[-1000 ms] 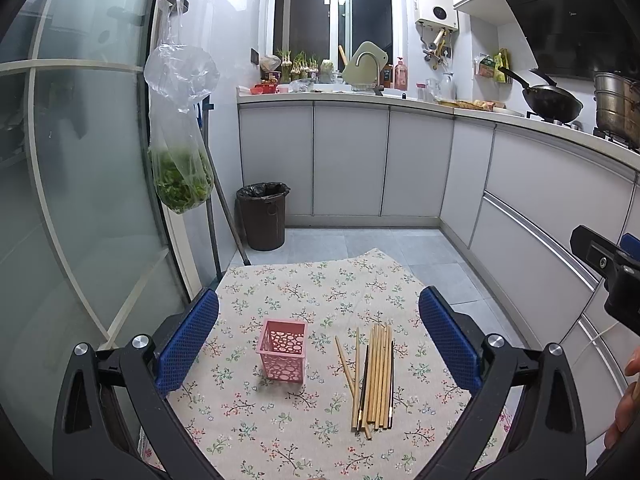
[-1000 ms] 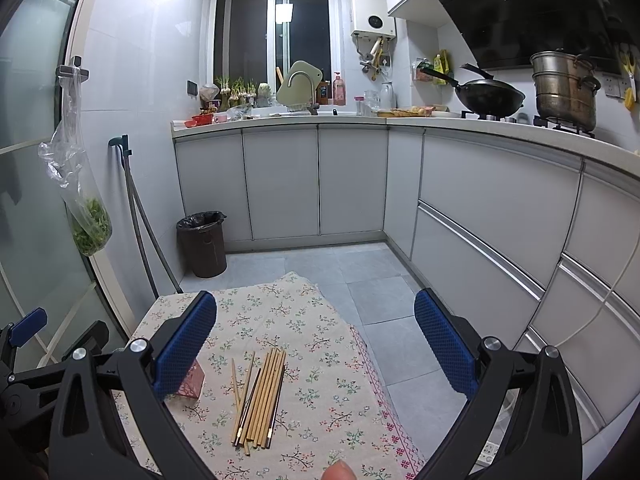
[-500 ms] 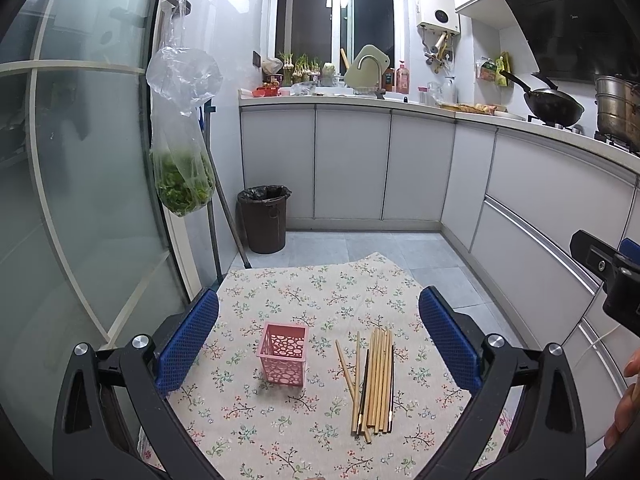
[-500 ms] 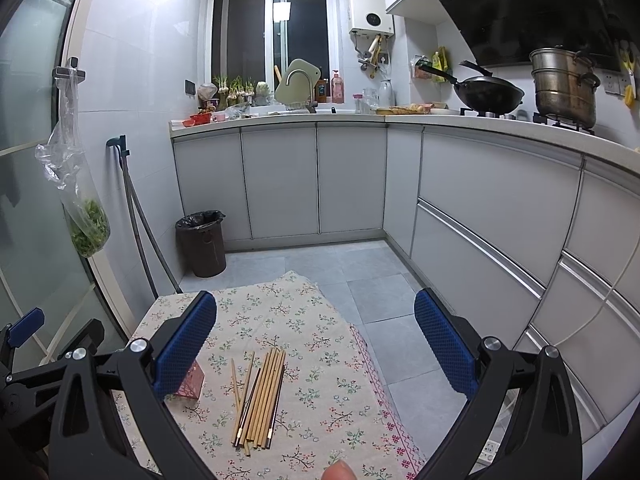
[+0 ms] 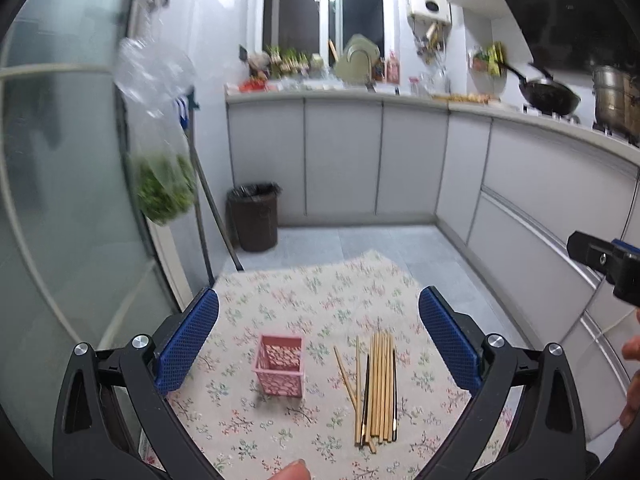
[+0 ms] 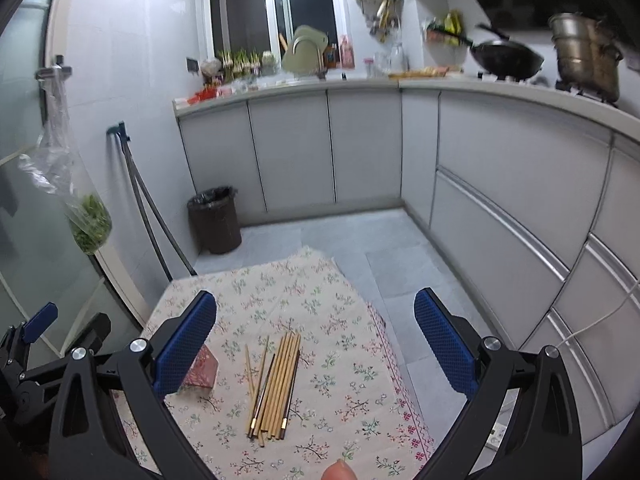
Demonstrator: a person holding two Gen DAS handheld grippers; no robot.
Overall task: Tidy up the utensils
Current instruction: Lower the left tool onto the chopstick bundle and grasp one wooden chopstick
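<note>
Compared with the views taken half a second and one second earlier, little has changed on the table [image 5: 280, 292]: the pink basket [image 5: 279, 364] and the bundle of chopsticks [image 5: 376, 384] are found in the same arrangement, and only a slight shift of both cameras is noted, with motion blur at the upper left of the left wrist frame. No utensil has been lifted or moved, so the task is judged to be at its start, with the approach not yet committed. The left tongs [image 5: 318, 344] are held wide apart, and nothing is held or touched by them; the basket is seen between the blue pads, low in the frame, with the chopsticks just right of it. The right tongs [image 6: 316, 346] are likewise spread fully, empty and clear of the cloth. In the right wrist frame the chopsticks [image 6: 276, 384] lie slightly left of centre in the lower part, side by side and roughly parallel, and the basket [image 6: 202, 372] is partly hidden behind the left pad. Basket and chopsticks are near each other but not touching.
</note>
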